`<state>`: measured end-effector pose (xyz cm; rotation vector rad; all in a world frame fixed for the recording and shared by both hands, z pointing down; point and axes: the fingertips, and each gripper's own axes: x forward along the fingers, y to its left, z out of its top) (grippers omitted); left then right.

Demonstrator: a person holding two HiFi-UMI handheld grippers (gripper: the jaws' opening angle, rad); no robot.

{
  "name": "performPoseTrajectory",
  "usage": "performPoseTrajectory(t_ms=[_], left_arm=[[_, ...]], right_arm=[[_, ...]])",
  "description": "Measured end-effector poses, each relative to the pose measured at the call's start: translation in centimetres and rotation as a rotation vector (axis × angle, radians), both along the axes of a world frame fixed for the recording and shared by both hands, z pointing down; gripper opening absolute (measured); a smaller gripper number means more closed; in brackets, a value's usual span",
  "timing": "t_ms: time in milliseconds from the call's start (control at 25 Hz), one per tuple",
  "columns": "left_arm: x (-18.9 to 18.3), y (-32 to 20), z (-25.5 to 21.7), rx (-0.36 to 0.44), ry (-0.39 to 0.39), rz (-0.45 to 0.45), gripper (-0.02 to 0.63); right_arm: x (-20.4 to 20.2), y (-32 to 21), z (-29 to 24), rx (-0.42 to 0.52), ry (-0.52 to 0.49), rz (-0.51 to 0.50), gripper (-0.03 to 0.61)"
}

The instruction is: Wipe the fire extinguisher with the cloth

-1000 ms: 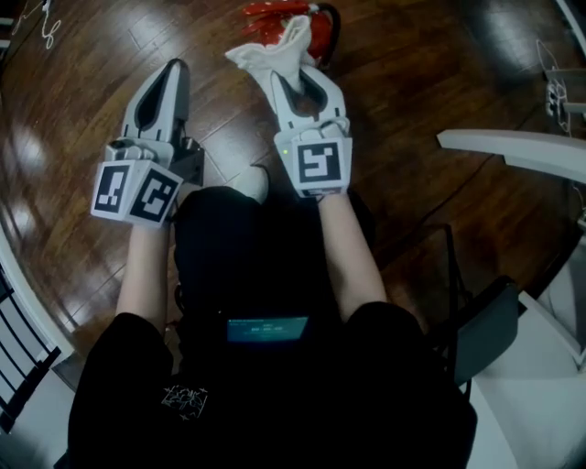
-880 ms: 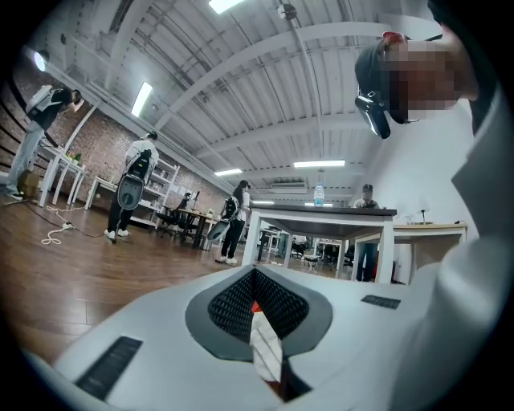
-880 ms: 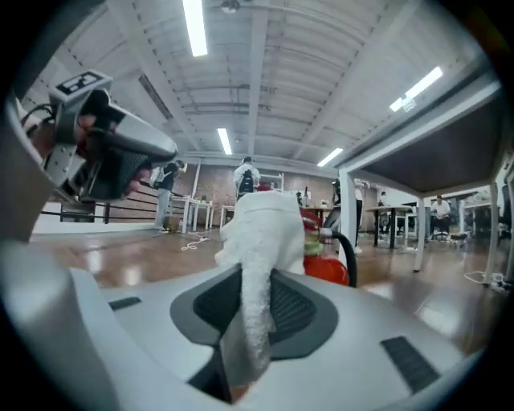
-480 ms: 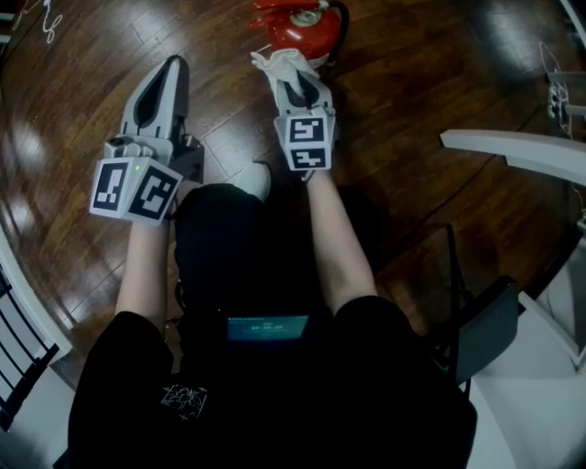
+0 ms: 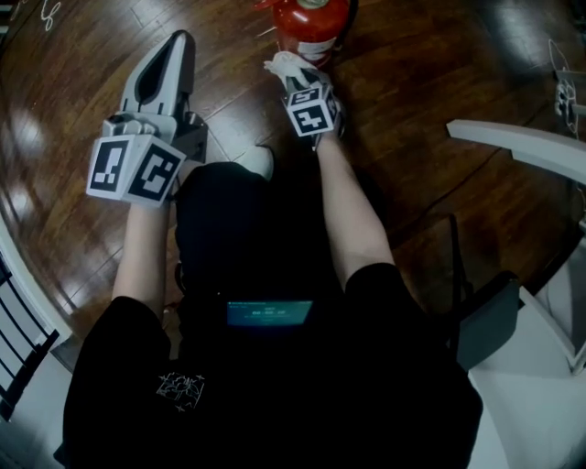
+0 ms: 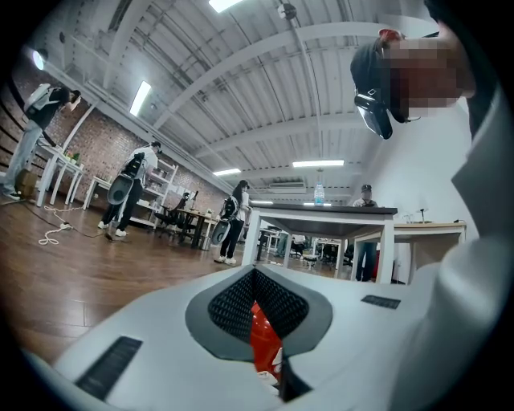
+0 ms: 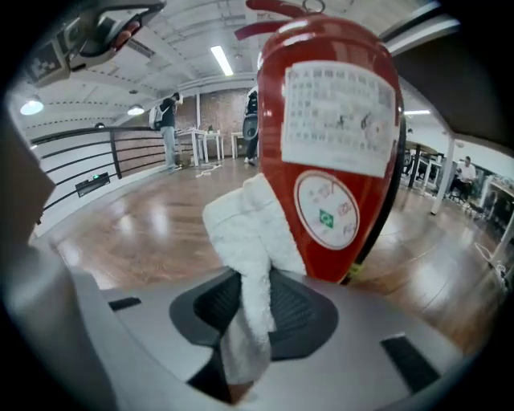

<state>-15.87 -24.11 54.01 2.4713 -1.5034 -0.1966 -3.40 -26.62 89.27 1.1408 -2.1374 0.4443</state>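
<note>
Wooden floor [image 5: 73,73] — fire extinguisher [image 7: 377,217], label [image 7: 341,116] unreadable

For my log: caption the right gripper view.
Right gripper holds a white cloth at the red fire extinguisher's side.

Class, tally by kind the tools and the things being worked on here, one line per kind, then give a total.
fire extinguisher: 1
cloth: 1
grippers: 2, the left gripper shut on nothing, the right gripper shut on the cloth
Total: 4
</note>
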Motion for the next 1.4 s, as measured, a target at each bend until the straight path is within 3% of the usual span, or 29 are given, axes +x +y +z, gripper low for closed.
performPoseTrajectory(t_ms=[120, 240, 440, 600, 880, 1120, 1400], left_arm=[[-0.4, -0.1, 0.1, 0.0, -0.006, -0.003, 0.0], [-0.9, 0.0, 0.1, -0.002, -0.004, -0.014, 0.0], [-0.7, 0.0, -0.5, 0.011, -0.012, -0.014, 0.0], [-0.6, 0.1, -1.0, 0.018, -0.013, -0.008, 0.0], [0.1, -0.4, -1.4, -0.017, -0.006, 0.015, 0.0], [2.2, 0.8, -8.7, -0.062, -0.053, 0.077, 0.0], [4.0, 5.2, -23.1, -0.092, -0.049, 0.105, 0.0]], right_arm=[[0.9, 0.2, 1.7, -0.032, 0.036, -0.037, 0.107], [1.0, 0.2, 0.6, 0.016, 0.016, -0.059, 0.107], [1.1, 0.4, -7.4, 0.181, -0.122, -0.043, 0.107], [1.4, 1.2, -14.6, 0.308, -0.294, -0.032, 0.107], [2.9, 1.3, -22.5, 0.401, -0.409, 0.021, 0.107], [5.3, 3.4, -34.7, 0.418, -0.45, 0.105, 0.107], [8.8, 9.1, -51.0, 0.431, -0.422, 0.157, 0.109]])
